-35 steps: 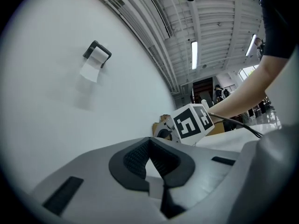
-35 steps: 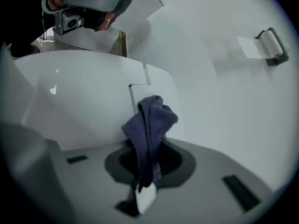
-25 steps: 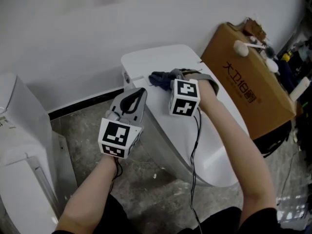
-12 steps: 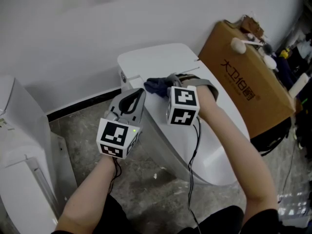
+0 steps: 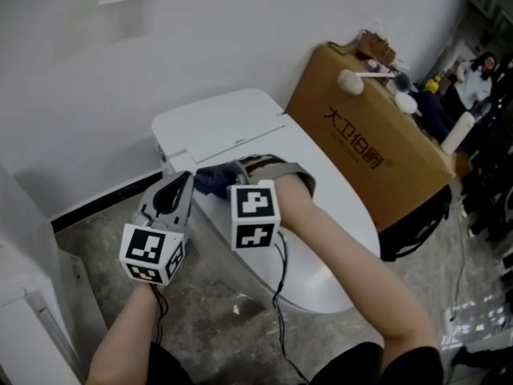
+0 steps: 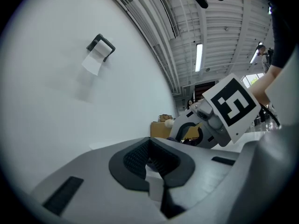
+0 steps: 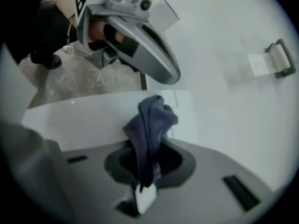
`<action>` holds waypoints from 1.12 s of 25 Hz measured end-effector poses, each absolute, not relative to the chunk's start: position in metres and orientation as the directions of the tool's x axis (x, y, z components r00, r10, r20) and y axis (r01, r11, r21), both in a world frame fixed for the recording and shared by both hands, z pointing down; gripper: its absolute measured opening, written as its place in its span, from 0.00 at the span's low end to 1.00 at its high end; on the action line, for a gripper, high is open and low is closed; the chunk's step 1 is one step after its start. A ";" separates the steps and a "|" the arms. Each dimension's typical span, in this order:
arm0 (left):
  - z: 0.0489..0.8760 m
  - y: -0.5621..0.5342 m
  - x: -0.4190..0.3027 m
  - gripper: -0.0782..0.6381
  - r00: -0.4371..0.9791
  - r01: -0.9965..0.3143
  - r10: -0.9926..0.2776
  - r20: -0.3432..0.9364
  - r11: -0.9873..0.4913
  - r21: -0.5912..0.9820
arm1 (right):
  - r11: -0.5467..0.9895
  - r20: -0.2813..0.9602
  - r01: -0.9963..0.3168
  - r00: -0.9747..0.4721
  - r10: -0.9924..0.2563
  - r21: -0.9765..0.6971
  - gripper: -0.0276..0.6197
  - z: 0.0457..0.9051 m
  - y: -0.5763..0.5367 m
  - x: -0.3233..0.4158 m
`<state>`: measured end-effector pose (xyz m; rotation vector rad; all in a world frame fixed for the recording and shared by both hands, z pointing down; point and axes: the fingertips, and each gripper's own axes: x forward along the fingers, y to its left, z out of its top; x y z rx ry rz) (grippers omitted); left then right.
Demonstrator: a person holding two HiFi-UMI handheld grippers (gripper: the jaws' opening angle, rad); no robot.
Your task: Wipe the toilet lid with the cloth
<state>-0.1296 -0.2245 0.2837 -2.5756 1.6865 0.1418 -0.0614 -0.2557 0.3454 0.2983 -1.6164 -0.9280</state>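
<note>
- Right gripper [image 5: 234, 172] clamps the dark blue cloth [image 5: 210, 180] at the toilet lid's [image 5: 330, 192] rear edge; the lid's long axis runs toward its front rim.
- Left gripper [image 6: 150, 164], jaws together and empty, hangs beside the lid's left edge.

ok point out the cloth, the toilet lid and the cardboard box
cloth [image 7: 149, 125], right gripper view, middle of the bunched dark blue fold
toilet lid [image 5: 341, 195], head view, bare white top surface
cardboard box [image 5: 365, 155], head view, printed front face
</note>
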 end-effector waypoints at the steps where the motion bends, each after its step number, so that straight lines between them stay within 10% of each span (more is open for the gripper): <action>1: 0.287 -0.222 -0.133 0.12 0.390 -0.920 -0.915 -0.101 -0.392 0.001 | 0.652 0.717 0.297 -0.289 -0.634 0.697 0.14 0.350 -0.250 -0.066; 28: 0.276 -0.220 -0.114 0.12 0.415 -0.909 -0.903 -0.113 -0.416 -0.018 | 0.654 0.732 0.328 -0.322 -0.600 0.681 0.14 0.341 -0.187 -0.053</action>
